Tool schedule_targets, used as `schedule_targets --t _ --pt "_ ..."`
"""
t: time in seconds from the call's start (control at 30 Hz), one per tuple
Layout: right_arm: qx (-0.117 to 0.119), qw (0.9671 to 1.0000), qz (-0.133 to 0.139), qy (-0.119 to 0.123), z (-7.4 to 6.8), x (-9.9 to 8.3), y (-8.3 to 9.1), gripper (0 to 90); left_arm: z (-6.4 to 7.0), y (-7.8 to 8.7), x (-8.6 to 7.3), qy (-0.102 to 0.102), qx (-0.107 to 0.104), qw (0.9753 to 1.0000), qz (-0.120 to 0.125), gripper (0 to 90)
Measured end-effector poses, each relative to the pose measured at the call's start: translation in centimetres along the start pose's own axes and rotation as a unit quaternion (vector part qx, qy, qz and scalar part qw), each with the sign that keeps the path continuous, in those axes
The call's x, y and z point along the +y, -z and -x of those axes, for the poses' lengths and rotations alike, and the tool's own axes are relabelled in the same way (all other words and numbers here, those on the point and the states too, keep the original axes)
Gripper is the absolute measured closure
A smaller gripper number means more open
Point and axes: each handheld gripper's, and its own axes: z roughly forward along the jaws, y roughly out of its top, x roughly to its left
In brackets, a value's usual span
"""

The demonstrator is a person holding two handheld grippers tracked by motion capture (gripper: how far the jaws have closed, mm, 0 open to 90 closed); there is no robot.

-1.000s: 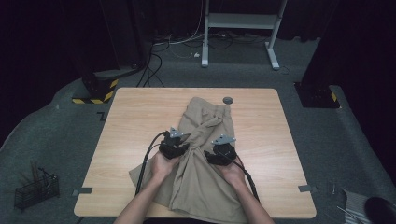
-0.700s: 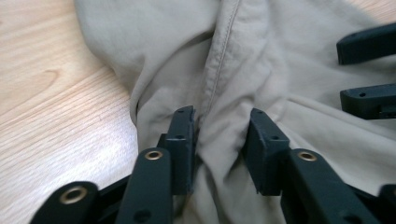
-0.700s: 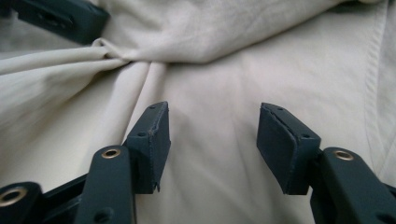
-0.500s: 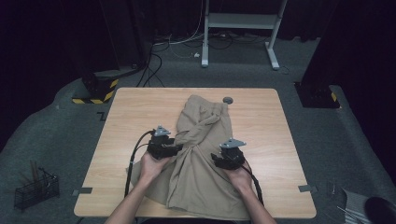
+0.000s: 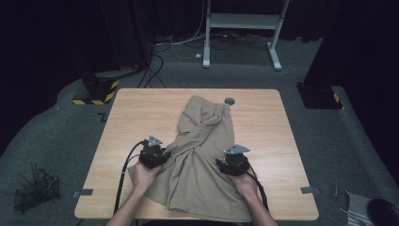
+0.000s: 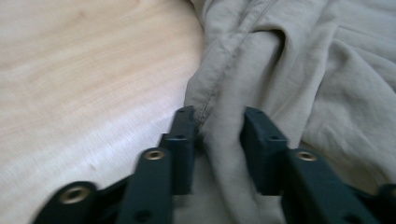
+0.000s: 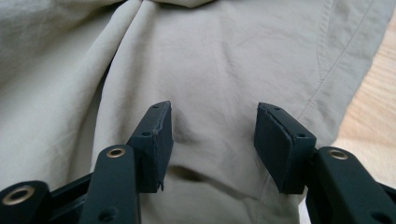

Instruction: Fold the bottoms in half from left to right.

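Note:
A beige pair of trousers point(image 5: 203, 141) lies crumpled and twisted along the middle of the wooden table point(image 5: 136, 113), waistband at the far end. My left gripper point(image 5: 162, 154) is at the garment's left edge, shut on a bunched seam fold of the cloth point(image 6: 233, 93) that runs between its jaws point(image 6: 219, 126). My right gripper point(image 5: 225, 165) rests on the right side of the trousers. In the right gripper view it point(image 7: 212, 135) stands open, with smooth cloth point(image 7: 215, 70) lying beneath and nothing pinched.
A small dark round object point(image 5: 229, 100) sits on the table by the waistband. On the floor are a wire basket point(image 5: 35, 188) at the left, a yellow-and-black striped base point(image 5: 96, 92), cables and a white desk frame point(image 5: 240, 21) beyond the table.
Both hands have drawn apart and back toward the near edge: the left gripper went left with the cloth edge, the right went right. The lower part of the trousers is spread wider.

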Motion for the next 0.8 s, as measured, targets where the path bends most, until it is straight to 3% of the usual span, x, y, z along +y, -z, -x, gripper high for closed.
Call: schedule_targets --t 0.13,0.2,0.27,0.37,0.4,0.5,0.6,0.67,0.8 --pt "-0.001 1.0000 0.006 0.000 0.5 0.8 -1.0 46.3 -1.2 -0.6 1.0 0.032 -0.007 0.9994 -0.008 84.6" --pt "-0.004 1.0000 0.006 -0.003 0.6 1.1 -1.3 46.3 -1.4 -0.3 1.2 0.048 -0.013 0.9987 0.007 87.0" --pt "-0.005 1.0000 0.005 -0.005 0.6 1.2 -1.4 46.3 -0.9 1.0 1.5 0.049 -0.034 0.9976 0.034 87.3" --pt "-0.008 0.9999 0.006 -0.006 0.5 1.2 -1.4 46.4 0.6 2.9 2.2 0.025 -0.062 0.9958 0.062 87.5" --pt "-0.009 0.9999 0.006 -0.007 0.5 1.2 -1.4 46.5 1.5 3.7 2.7 0.005 -0.071 0.9948 0.073 87.6" --pt "-0.010 0.9999 0.004 -0.009 0.4 1.2 -1.4 46.3 3.9 4.8 3.6 -0.027 -0.102 0.9908 0.084 87.6" --pt "-0.010 0.9999 -0.001 -0.010 0.3 1.2 -1.3 44.7 6.3 4.3 3.9 -0.063 -0.119 0.9887 0.066 87.6" --pt "-0.002 0.9999 0.001 -0.016 0.3 1.2 -1.0 44.4 7.6 3.3 3.7 -0.082 -0.116 0.9888 0.046 87.5" --pt "0.012 0.9996 0.015 -0.019 0.0 0.8 0.7 43.6 8.7 0.8 2.8 -0.091 -0.103 0.9905 0.009 87.5"
